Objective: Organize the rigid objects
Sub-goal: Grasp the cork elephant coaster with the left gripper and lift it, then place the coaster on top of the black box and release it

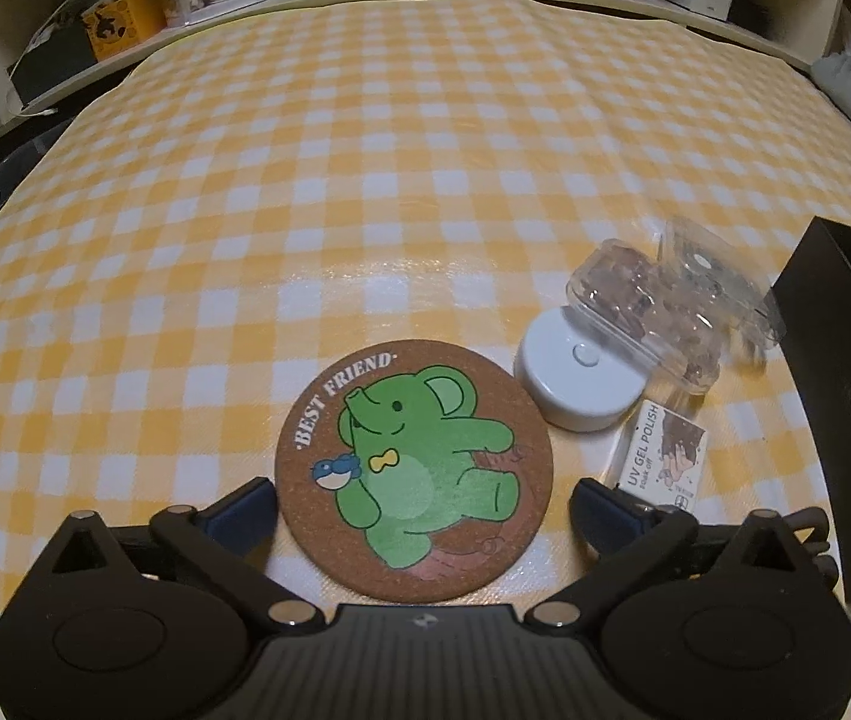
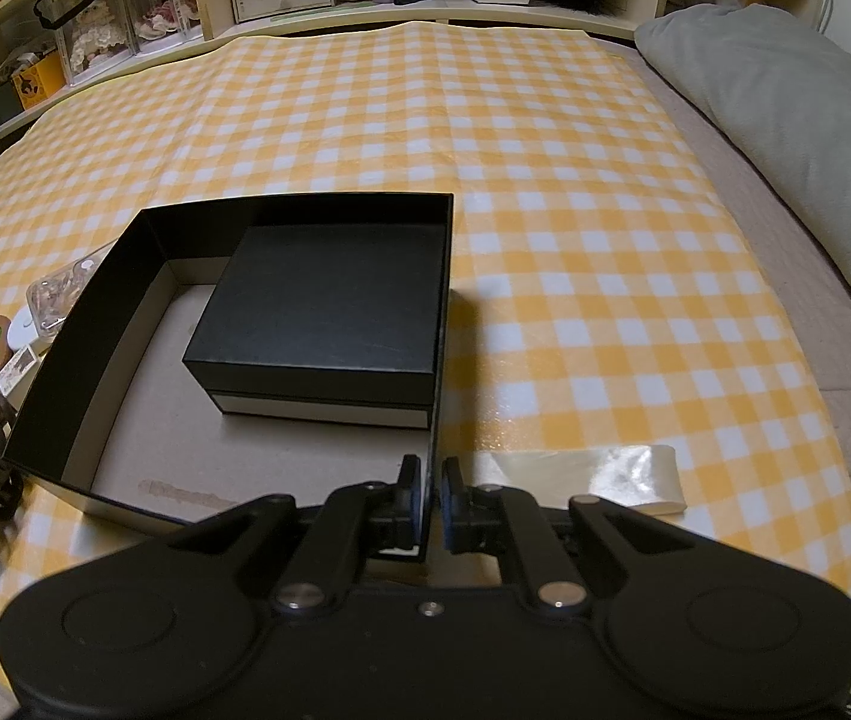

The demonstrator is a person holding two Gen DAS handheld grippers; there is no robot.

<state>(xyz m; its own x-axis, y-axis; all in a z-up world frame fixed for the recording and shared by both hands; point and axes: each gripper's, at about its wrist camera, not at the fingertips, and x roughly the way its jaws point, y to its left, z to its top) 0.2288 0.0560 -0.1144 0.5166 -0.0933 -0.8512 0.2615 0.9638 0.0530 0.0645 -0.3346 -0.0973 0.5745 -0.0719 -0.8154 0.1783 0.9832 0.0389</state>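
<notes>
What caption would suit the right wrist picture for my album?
Right gripper pinching the wall of an open black box that holds a smaller black box, on a yellow checked cloth.

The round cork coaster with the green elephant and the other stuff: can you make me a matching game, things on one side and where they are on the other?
Things:
1. round cork coaster with the green elephant
2. small black lidded box
3. white round puck-shaped light
4. right gripper

Places or states:
A. inside the big open black box
B. leaning under the clear plastic case
C. between the wide-open fingers of the left gripper
D. shut on the big box's side wall

Pairs: 1-C, 2-A, 3-B, 4-D
</notes>
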